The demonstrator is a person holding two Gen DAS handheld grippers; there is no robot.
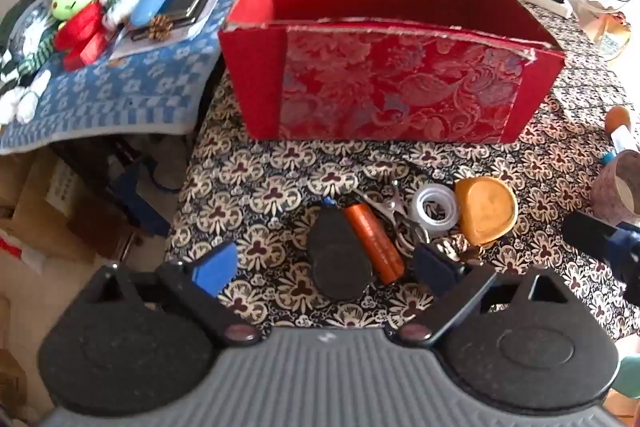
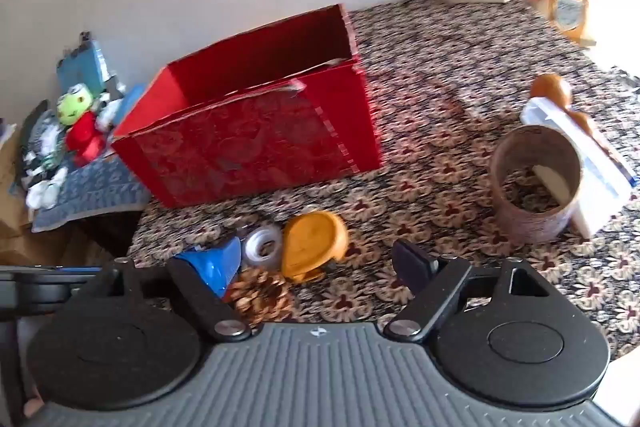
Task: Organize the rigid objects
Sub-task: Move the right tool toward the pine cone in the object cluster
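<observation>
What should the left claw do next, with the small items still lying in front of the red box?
Probably lower the open left claw and close on the orange cylinder: it lies between the fingers, nothing is gripped, and the red fabric-covered box behind it looks empty.

Both grippers: ribbed grey bodies, black round discs, black linkages, blue-padded jaws.
</observation>
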